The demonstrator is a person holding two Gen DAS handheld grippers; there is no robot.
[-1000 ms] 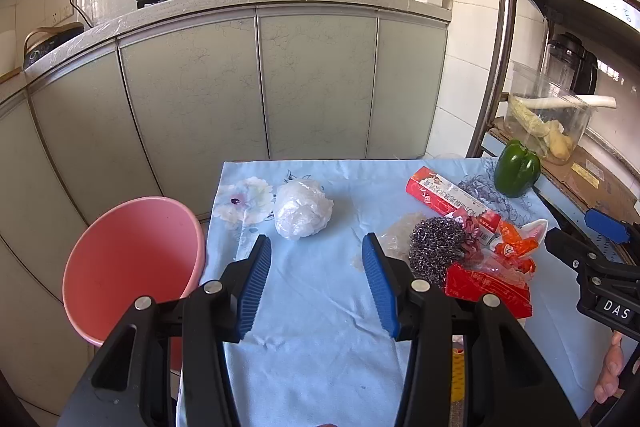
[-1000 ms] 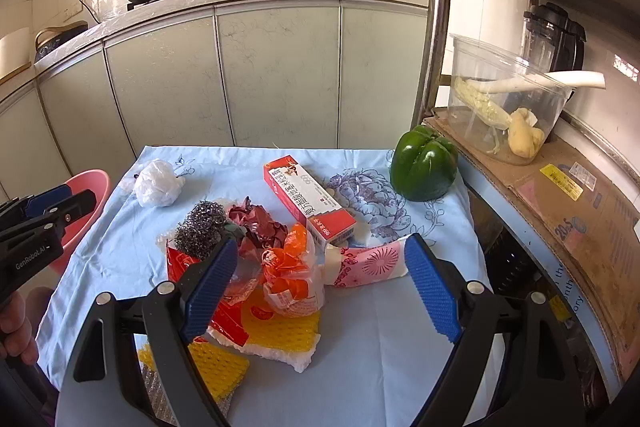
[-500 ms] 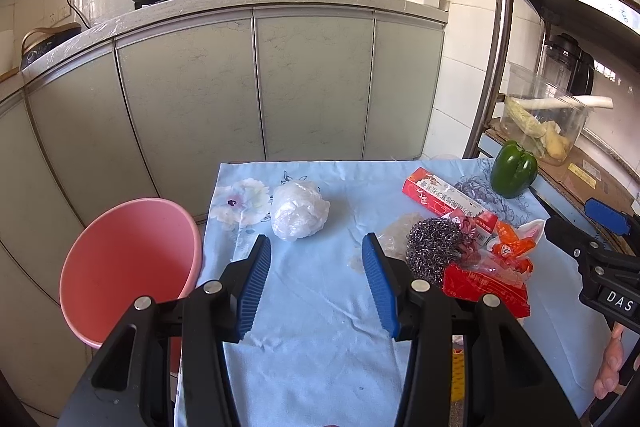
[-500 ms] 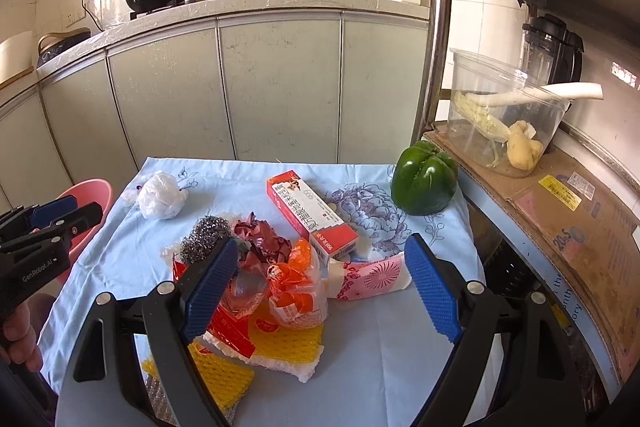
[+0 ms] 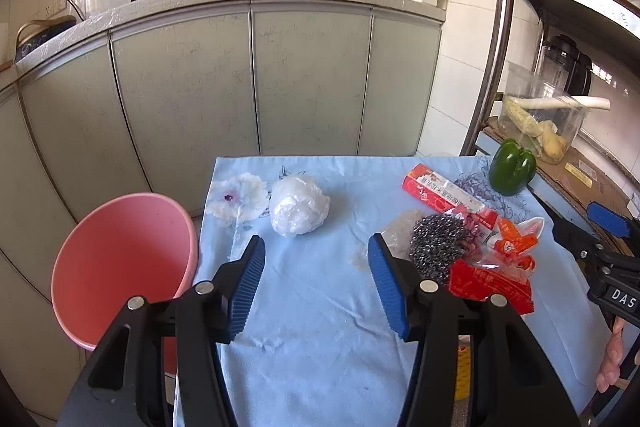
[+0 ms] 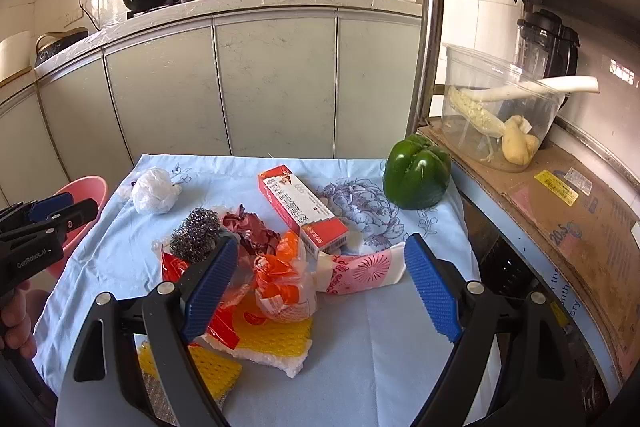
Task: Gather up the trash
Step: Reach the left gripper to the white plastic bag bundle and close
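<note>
Both claws have drawn back and risen slightly, so the desk (image 5: 320, 307) looks farther off. Left claw (image 5: 316, 283) hangs wide open, empty, above the cloth short of the white plastic wad (image 5: 298, 205). Right claw (image 6: 320, 291) gapes empty over the wrapper pile (image 6: 280, 283); pink bin (image 5: 120, 263) stands left.

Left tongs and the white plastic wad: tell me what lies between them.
Only bare blue tablecloth lies between the open left tongs and the white plastic wad, in the left wrist view.
</note>
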